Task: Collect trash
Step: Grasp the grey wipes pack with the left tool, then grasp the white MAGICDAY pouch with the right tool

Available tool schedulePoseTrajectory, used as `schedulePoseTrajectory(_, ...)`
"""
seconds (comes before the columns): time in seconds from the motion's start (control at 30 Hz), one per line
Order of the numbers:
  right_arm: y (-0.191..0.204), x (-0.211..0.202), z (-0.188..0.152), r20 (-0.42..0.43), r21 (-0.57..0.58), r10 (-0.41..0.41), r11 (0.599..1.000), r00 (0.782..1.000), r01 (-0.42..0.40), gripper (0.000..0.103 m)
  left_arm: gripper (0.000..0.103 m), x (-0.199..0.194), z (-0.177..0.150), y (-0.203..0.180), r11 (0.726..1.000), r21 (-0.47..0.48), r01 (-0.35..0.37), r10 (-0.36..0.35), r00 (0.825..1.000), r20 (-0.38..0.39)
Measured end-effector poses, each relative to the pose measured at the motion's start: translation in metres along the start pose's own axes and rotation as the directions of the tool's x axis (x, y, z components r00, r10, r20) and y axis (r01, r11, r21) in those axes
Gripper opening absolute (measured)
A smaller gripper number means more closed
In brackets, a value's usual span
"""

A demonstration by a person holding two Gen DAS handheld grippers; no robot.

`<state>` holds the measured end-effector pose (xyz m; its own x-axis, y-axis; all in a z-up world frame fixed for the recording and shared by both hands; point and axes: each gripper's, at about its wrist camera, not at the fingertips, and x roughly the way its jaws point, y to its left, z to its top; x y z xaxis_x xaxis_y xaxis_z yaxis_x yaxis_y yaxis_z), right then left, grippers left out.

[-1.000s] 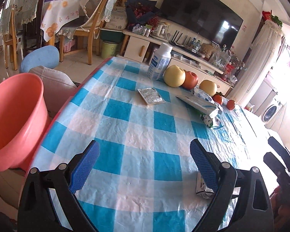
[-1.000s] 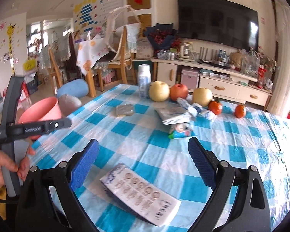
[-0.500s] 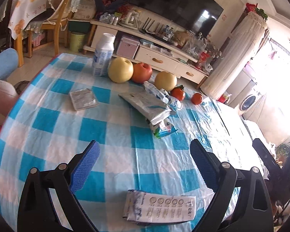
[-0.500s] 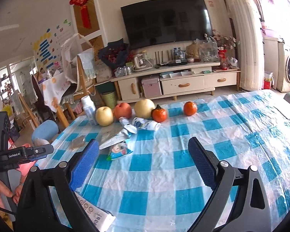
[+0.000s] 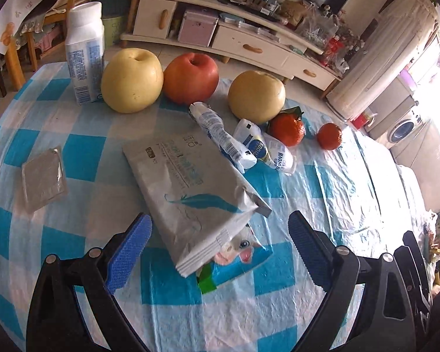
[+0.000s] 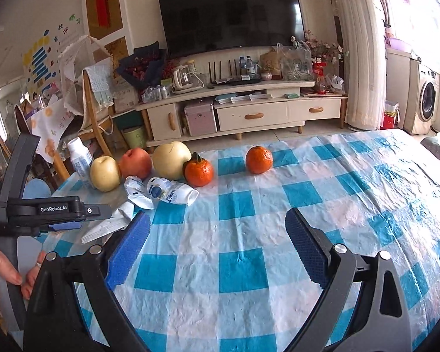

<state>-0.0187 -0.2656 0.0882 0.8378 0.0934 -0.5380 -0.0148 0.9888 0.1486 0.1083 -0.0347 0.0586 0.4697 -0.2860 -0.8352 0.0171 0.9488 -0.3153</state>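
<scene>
My left gripper [image 5: 220, 249] is open, its blue pads either side of the near end of a flat grey-white packet [image 5: 187, 193] that lies on a blue wrapper [image 5: 240, 267]. Beyond lie crumpled white wrappers [image 5: 249, 143] and a small silver foil packet [image 5: 42, 179] at the left. My right gripper [image 6: 217, 249] is open and empty above bare tablecloth. In the right wrist view the left gripper's body [image 6: 58, 209] is at the left, over the grey packet [image 6: 108, 226], with the white wrappers [image 6: 161, 192] behind.
Two pears [image 5: 132, 80], an apple [image 5: 190, 77], two tangerines [image 5: 287, 129] and a white bottle [image 5: 85, 55] stand along the far edge of the blue checked table [image 6: 278, 234]. A TV cabinet [image 6: 243, 114] and chairs lie beyond.
My left gripper has swung right, away from the pink bucket, and moved forward up to the grey packet. My right gripper has turned right, off the printed packet, onto bare tablecloth.
</scene>
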Motion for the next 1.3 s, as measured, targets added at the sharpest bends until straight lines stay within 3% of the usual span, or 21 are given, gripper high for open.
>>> schedulePoseTrajectory(0.2,0.006,0.048,0.005,-0.062,-0.033,0.002,0.999,0.998,-0.004,0.094,0.093,0.034,0.021,-0.004,0.995,0.027,-0.095,0.096,0.994,-0.049)
schedulePoseTrajectory(0.43,0.024,0.094,0.009,-0.122,-0.099,0.034,0.994,0.992,-0.046,0.094,0.090,0.049,0.023,0.009,0.986,0.081,-0.148,0.153,0.987,-0.052)
schedulePoseTrajectory(0.5,0.030,0.103,0.011,-0.140,-0.111,0.056,0.991,0.989,-0.072,0.094,0.085,0.047,0.022,0.015,0.987,0.092,-0.130,0.134,0.990,-0.040)
schedulePoseTrajectory(0.67,0.047,0.117,0.015,-0.164,-0.127,0.125,0.981,0.979,-0.147,0.094,0.062,0.030,0.015,0.018,0.984,0.146,-0.103,0.104,0.995,0.002)
schedulePoseTrajectory(0.83,0.065,0.131,0.017,-0.199,-0.123,0.215,0.962,0.956,-0.242,0.094,0.049,0.015,0.001,0.018,0.981,0.179,-0.080,0.076,0.997,0.027)
schedulePoseTrajectory(1.1,0.087,0.152,0.013,-0.281,-0.138,0.309,0.924,0.909,-0.356,0.091,0.048,-0.009,-0.030,0.035,0.978,0.203,-0.050,0.047,0.999,0.019)
schedulePoseTrajectory(1.3,0.089,0.147,0.018,-0.289,-0.164,0.312,0.915,0.905,-0.368,0.091,0.048,-0.023,-0.054,0.041,0.974,0.222,-0.032,0.033,0.999,0.000)
